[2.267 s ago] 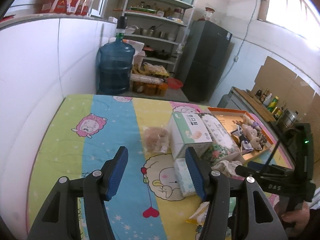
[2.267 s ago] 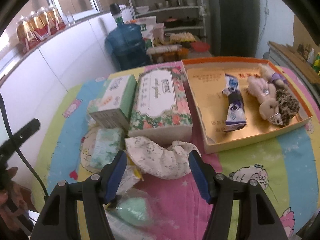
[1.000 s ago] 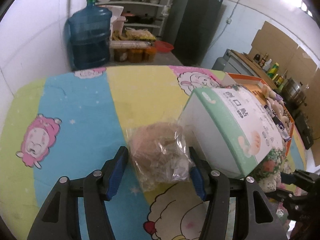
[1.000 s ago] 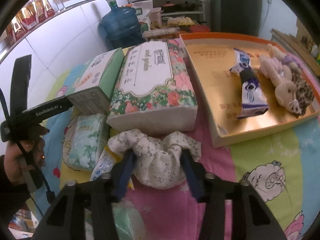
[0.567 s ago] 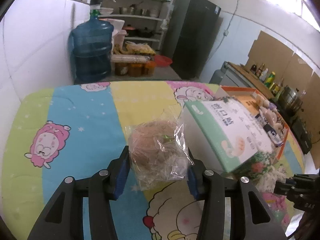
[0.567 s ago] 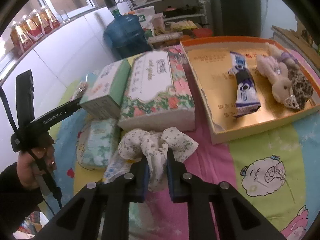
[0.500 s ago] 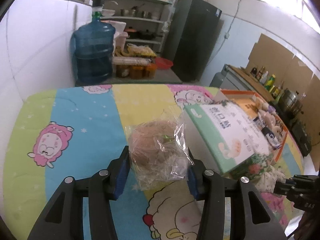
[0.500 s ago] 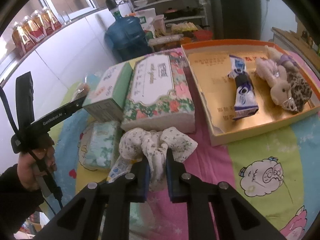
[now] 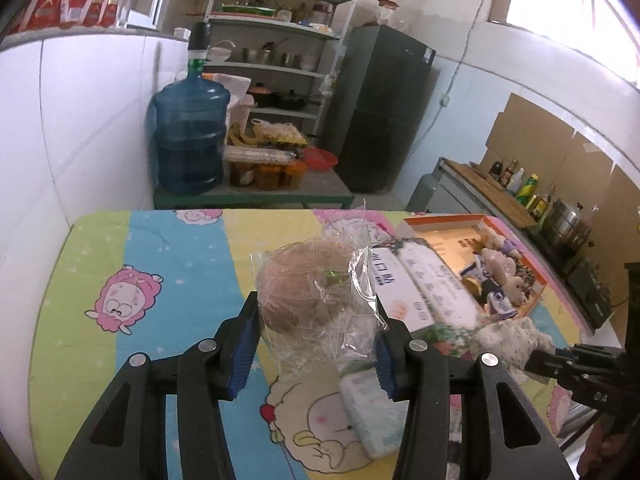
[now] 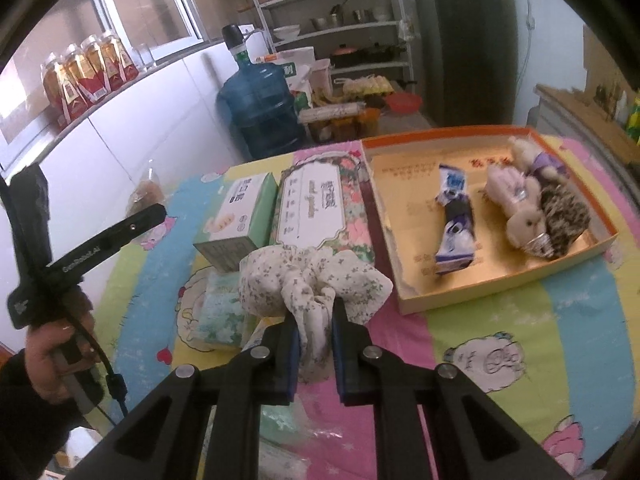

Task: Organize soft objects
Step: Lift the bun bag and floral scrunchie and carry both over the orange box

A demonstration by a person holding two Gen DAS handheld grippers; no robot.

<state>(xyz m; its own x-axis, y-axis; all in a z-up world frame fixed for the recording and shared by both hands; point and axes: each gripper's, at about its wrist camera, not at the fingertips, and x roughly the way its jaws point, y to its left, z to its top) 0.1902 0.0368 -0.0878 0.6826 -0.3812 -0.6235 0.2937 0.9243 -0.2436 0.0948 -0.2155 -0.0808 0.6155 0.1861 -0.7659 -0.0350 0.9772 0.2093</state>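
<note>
While the left gripper (image 9: 316,344) pinches the clear bag (image 9: 316,292) and the right gripper (image 10: 314,344) squeezes the flowery cloth (image 10: 308,280), both hang above the blanket (image 10: 560,312). Carry them gently, I think, to the orange box (image 10: 504,292) at two o'clock, and don't bump the toys (image 10: 536,208).

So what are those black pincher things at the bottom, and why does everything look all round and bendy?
Those are grippers, big tongs that a person squeezes, one in each hand. No robot here. Each carries a camera with a wide lens, which bends the picture.

The left wrist view looks along the left gripper. It is shut on a clear plastic bag with something brown and fuzzy inside.

The right wrist view looks along the right gripper. It pinches a floral cloth.

Below is a table with a cartoon sheep cloth. On it lie a green-and-white box, a flowered tissue pack and an orange-rimmed box holding a small blue-and-white packet and plush toys.
</note>
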